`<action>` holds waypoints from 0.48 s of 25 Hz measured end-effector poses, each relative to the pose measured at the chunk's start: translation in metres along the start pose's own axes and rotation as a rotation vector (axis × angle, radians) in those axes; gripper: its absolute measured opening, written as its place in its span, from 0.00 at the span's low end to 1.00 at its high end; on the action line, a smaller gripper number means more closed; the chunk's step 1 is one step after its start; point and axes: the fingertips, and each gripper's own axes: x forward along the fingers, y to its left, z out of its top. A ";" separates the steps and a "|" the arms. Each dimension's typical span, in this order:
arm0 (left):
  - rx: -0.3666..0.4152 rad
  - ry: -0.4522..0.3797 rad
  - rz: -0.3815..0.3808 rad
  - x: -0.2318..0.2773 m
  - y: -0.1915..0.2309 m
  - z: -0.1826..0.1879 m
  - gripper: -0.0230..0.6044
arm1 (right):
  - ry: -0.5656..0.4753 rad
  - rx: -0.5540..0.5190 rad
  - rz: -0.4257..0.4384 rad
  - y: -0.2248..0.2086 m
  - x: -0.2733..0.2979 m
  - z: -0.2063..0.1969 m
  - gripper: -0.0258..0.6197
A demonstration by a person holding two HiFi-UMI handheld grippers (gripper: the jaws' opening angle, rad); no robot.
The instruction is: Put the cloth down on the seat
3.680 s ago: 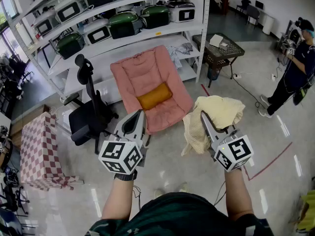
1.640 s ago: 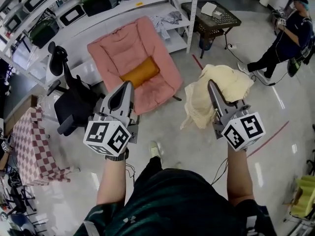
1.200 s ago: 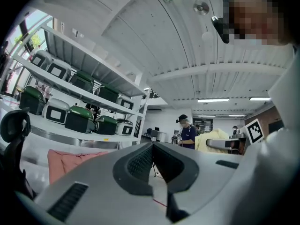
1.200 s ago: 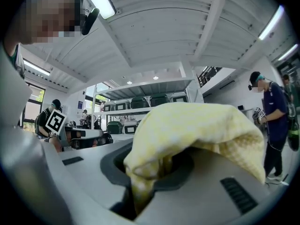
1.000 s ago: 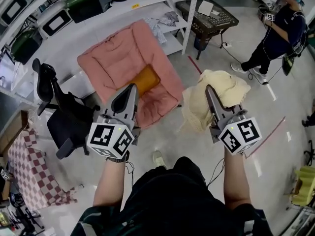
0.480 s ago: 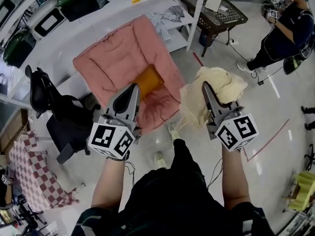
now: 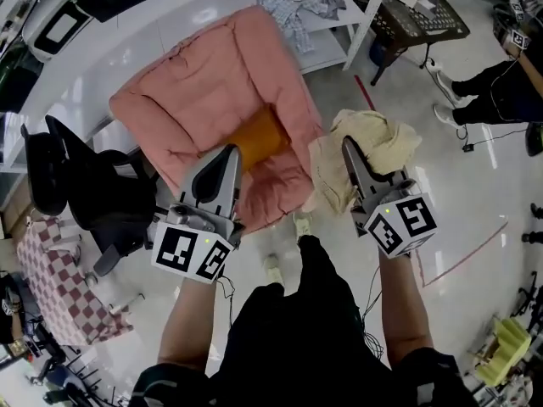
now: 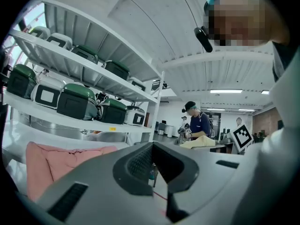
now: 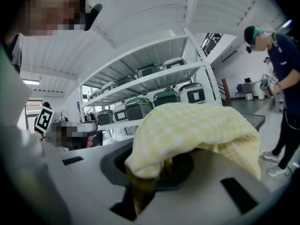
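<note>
A pale yellow cloth (image 7: 366,153) hangs bunched from my right gripper (image 7: 348,145), whose jaws are shut on it; it drapes over the jaw tips and hides them. In the right gripper view the cloth (image 9: 197,125) covers the right gripper (image 9: 159,168). The seat (image 7: 212,91) is a pink padded floor chair with an orange cushion (image 7: 257,139), lying just left of the cloth. My left gripper (image 7: 227,153) is held over the seat's front edge, shut and empty. In the left gripper view the left gripper (image 8: 152,146) points toward the shelves, with the pink seat (image 8: 51,165) low at the left.
A black office chair (image 7: 81,193) stands left of the seat, with a checkered cover (image 7: 51,270) beyond it. White shelving (image 7: 365,19) holding cookers is behind the seat, next to a dark mesh table (image 7: 416,15). Another person (image 7: 501,83) stands at the right. My foot (image 7: 302,224) is by the seat's front.
I have walked closer, so the seat now lies right in front of both grippers. The right gripper still holds the cloth, and the left has stayed shut.
</note>
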 end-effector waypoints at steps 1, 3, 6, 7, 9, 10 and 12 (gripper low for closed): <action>-0.001 0.007 0.001 0.011 0.005 -0.007 0.05 | 0.007 0.012 0.002 -0.009 0.013 -0.008 0.13; -0.007 0.025 0.005 0.030 0.015 -0.021 0.05 | 0.021 0.035 0.009 -0.025 0.038 -0.025 0.13; -0.019 0.055 0.021 0.054 0.030 -0.042 0.05 | 0.046 0.062 0.026 -0.044 0.072 -0.053 0.13; -0.023 0.063 0.027 0.060 0.035 -0.049 0.05 | 0.055 0.071 0.031 -0.050 0.083 -0.064 0.13; -0.032 0.079 0.038 0.073 0.045 -0.064 0.05 | 0.072 0.089 0.040 -0.062 0.104 -0.086 0.13; -0.036 0.088 0.043 0.078 0.051 -0.072 0.05 | 0.081 0.099 0.044 -0.067 0.115 -0.098 0.13; -0.044 0.102 0.053 0.086 0.061 -0.086 0.05 | 0.104 0.120 0.054 -0.076 0.135 -0.123 0.13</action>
